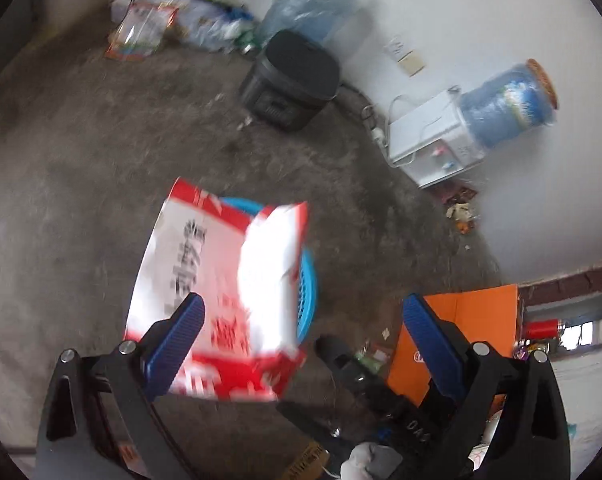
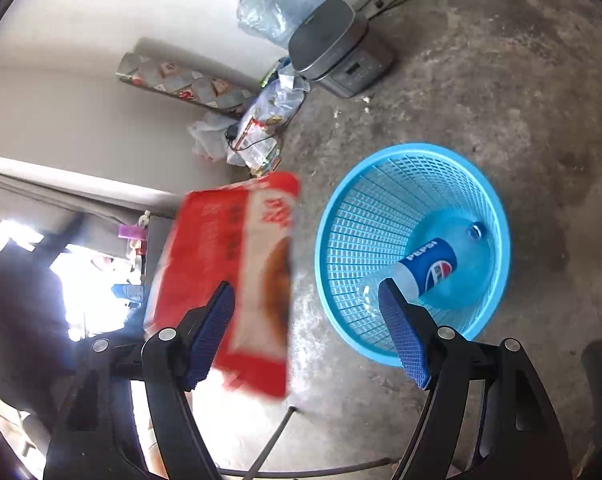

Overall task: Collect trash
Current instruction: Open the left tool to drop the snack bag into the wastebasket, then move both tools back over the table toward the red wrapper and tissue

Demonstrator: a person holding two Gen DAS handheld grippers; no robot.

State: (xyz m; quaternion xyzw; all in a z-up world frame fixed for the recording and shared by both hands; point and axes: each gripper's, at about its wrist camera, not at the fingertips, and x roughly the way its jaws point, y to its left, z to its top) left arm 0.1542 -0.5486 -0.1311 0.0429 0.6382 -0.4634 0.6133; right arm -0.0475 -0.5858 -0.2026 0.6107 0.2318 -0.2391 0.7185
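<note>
A red and white packet (image 1: 221,272) is blurred in the air in front of the blue mesh basket (image 1: 310,280). My left gripper (image 1: 303,300) is open wide, and the packet shows behind its left finger (image 1: 181,336) with no pad pressing on it. In the right wrist view the same packet (image 2: 241,260) hangs left of the basket (image 2: 361,220), beside my open right gripper (image 2: 306,285), which has nothing between its fingers. A Pepsi bottle (image 2: 429,264) lies inside the basket.
A black appliance (image 1: 291,80) and a big water jug (image 1: 309,4) stand by the wall, with a white dispenser (image 1: 433,140) to the right. An orange box (image 1: 469,328) lies near my left gripper. Plastic bags (image 2: 257,128) pile in the corner on the concrete floor.
</note>
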